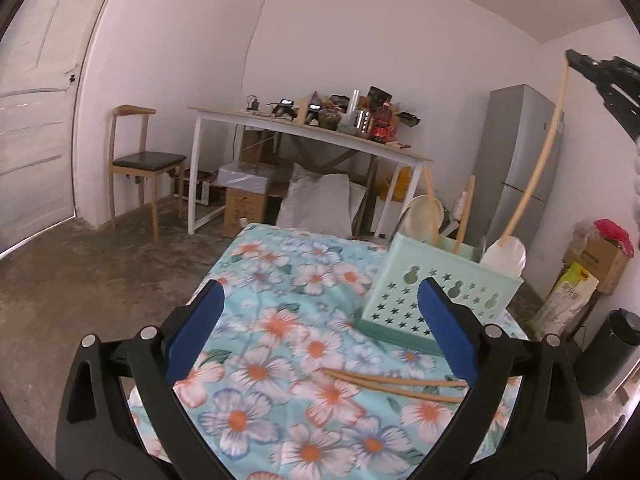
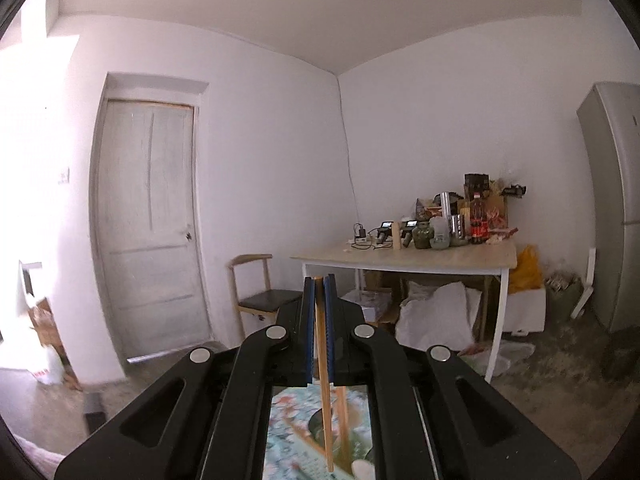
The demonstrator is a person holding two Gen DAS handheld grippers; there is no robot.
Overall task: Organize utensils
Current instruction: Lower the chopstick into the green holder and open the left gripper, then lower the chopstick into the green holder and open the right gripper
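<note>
Hanging from the right claw (image 2: 319,280) is a long wooden-handled spatula (image 1: 536,168), its thin handle pinched between the blue pads (image 2: 330,320) with no gap left. In the left wrist view that claw (image 1: 576,62) sits high at the upper right, and the spatula's pale blade dangles just above the far right corner of a mint green utensil holder (image 1: 432,296) with star cut-outs. Two more wooden handles and a pale ladle stand inside the holder. The left claw (image 1: 320,312) stands wide apart, nothing between its pads (image 1: 446,330). The holder lies just ahead of its right pad. A pair of chopsticks (image 1: 396,386) lies flat on the floral tablecloth (image 1: 280,320) below and between its fingers, touching neither. Beyond, well apart, stand a cluttered white table (image 1: 304,132), a wooden chair (image 1: 140,160) and a grey fridge (image 1: 516,152).
</note>
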